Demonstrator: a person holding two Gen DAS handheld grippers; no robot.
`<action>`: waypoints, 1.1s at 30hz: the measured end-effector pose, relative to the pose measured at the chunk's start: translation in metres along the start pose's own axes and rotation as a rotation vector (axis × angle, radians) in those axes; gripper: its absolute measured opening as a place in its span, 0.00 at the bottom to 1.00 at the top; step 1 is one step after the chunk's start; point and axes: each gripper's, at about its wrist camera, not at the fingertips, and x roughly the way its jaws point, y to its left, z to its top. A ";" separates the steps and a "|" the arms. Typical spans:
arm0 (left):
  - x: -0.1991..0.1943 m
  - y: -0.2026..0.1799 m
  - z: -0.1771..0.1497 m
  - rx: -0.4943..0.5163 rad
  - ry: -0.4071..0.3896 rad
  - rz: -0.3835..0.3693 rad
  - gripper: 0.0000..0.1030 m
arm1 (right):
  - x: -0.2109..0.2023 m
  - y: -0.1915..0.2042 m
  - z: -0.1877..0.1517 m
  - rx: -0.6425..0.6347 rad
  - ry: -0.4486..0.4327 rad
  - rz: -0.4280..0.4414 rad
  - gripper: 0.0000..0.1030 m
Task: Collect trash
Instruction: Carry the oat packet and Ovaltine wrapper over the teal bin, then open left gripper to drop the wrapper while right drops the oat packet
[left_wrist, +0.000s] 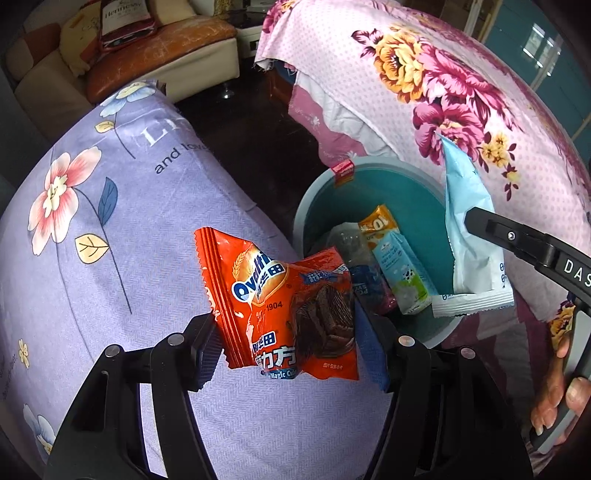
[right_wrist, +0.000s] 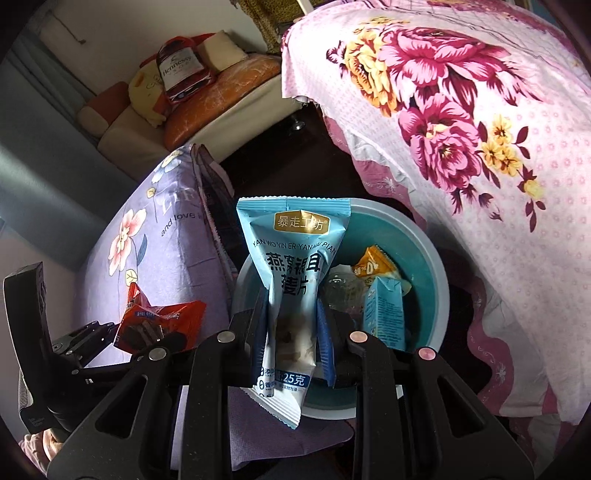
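Currently left gripper (left_wrist: 284, 332) is clenched on an orange Ovaltine wrapper (left_wrist: 288, 310), pads pressing its two sides; wrapper hangs over the lilac floral cover (left_wrist: 110, 240), just beside the near-left rim of the bin (left_wrist: 306, 206). Right gripper (right_wrist: 291, 321) is clamped tight on a pale blue sachet (right_wrist: 291, 273), which stands upright between the jaws, its top over the bin's left rim in the right wrist view. From the left wrist view the same sachet (left_wrist: 469, 236) hangs above the bin's right side. Bin is teal inside and sits between the lilac cover and a pink floral cover (right_wrist: 461, 129). Inside it: milk carton (left_wrist: 402, 273), orange packet (right_wrist: 373, 266), clear bottle (left_wrist: 347, 240). Fingers (left_wrist: 554, 398) of a hand show at the right edge, on the right gripper's handle
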 end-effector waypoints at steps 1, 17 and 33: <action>0.002 -0.004 0.002 0.007 0.001 -0.003 0.63 | -0.001 -0.004 0.001 0.006 -0.003 -0.004 0.23; 0.023 -0.027 0.018 0.043 0.026 -0.031 0.64 | 0.010 -0.027 0.004 0.040 0.017 -0.030 0.24; 0.031 -0.020 0.016 0.019 0.034 -0.016 0.89 | 0.017 -0.024 0.007 0.031 0.031 -0.050 0.25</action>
